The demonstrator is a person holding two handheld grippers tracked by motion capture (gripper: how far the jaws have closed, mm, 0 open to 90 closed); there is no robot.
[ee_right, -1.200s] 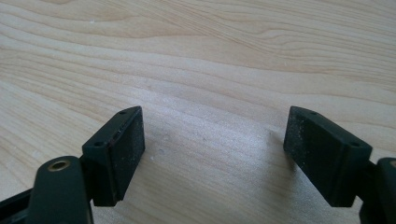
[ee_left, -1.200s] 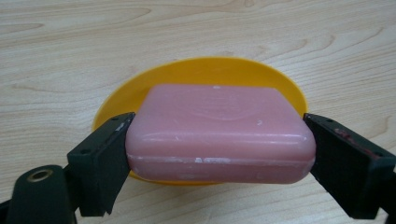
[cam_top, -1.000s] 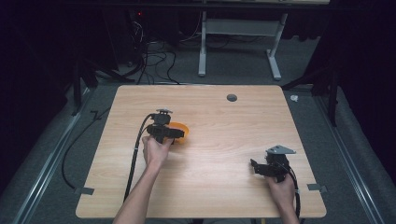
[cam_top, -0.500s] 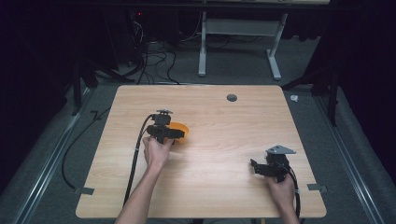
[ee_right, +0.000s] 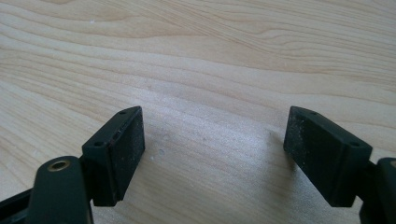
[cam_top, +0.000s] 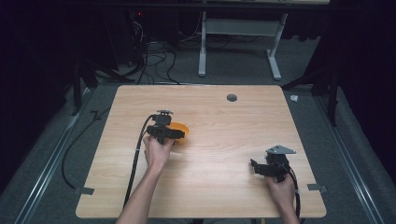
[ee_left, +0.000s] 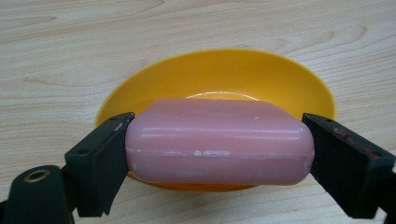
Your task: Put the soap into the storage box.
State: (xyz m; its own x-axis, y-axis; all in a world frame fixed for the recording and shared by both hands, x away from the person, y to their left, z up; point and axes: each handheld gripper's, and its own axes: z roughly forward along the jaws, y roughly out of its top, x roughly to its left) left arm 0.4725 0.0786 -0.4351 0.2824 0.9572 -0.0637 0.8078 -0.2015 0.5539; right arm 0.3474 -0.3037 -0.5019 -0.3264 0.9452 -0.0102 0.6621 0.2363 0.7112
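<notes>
Bare table (cam_top: 224, 135) lies open all round the yellow dish (cam_top: 181, 129).

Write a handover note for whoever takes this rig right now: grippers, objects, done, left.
Left gripper: jaws shut on the pink soap bar, held by its two ends just over the orange dish.
Right gripper: jaws open with nothing between them, low over bare table at the near right.
Done: soap gripped at the dish.
Left: whether the soap touches the dish can't be told; probably lower, release and back the left gripper off.
</notes>
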